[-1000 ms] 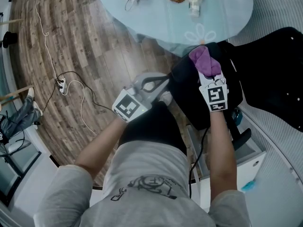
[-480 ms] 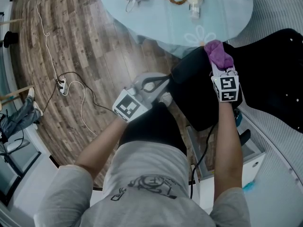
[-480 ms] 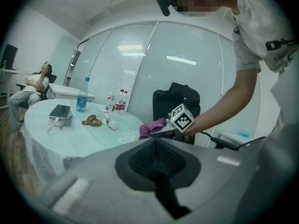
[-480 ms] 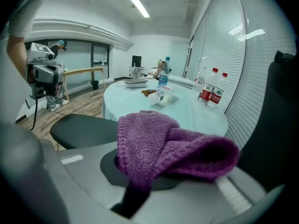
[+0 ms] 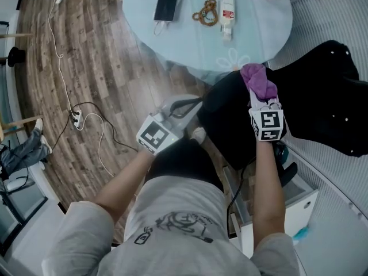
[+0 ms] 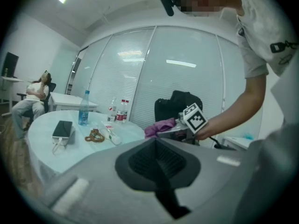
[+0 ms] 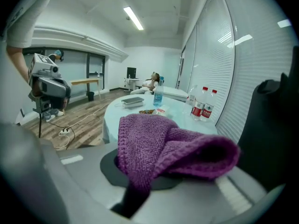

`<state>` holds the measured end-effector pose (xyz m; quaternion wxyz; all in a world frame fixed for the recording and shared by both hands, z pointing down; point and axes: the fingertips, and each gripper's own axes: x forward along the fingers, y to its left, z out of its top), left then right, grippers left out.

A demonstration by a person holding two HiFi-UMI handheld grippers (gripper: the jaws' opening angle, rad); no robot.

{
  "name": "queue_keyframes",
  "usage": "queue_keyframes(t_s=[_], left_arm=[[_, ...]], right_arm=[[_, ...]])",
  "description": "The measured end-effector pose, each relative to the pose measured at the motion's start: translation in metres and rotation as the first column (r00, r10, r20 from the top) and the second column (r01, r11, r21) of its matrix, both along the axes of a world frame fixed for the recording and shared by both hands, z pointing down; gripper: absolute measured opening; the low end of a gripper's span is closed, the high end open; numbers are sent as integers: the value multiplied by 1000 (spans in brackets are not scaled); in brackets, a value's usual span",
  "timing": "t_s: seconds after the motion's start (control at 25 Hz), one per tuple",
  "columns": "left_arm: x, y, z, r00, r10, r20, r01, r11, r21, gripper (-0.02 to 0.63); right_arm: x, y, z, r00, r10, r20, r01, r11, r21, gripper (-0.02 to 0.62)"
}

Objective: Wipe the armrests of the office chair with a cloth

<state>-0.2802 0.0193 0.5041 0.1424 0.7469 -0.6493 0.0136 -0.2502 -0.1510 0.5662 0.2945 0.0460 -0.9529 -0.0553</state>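
- The right gripper is clamped tight on a purple knitted cloth, held over the black office chair beside the round table.
- The left gripper, jaws together and empty, sits just left of the chair.

We see a round pale-blue table carrying a phone, a brown bead string and a white bottle lying flat. On the wood floor there's a power strip with cables.
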Motion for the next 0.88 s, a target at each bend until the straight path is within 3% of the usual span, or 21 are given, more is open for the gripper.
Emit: queue_keyframes(t_s=[0.36, 0.64, 0.88], left_arm=[[9, -5, -87, 999, -33, -15, 34, 997, 73, 2], [18, -5, -187, 999, -36, 16, 33, 985, 168, 2], [34, 0, -274, 997, -29, 75, 10, 972, 236, 2]], right_arm=[[11, 56, -127, 990, -33, 140, 30, 999, 23, 34], [26, 90, -230, 961, -21, 275, 30, 999, -26, 34], [45, 114, -311, 942, -7, 337, 24, 999, -47, 34]])
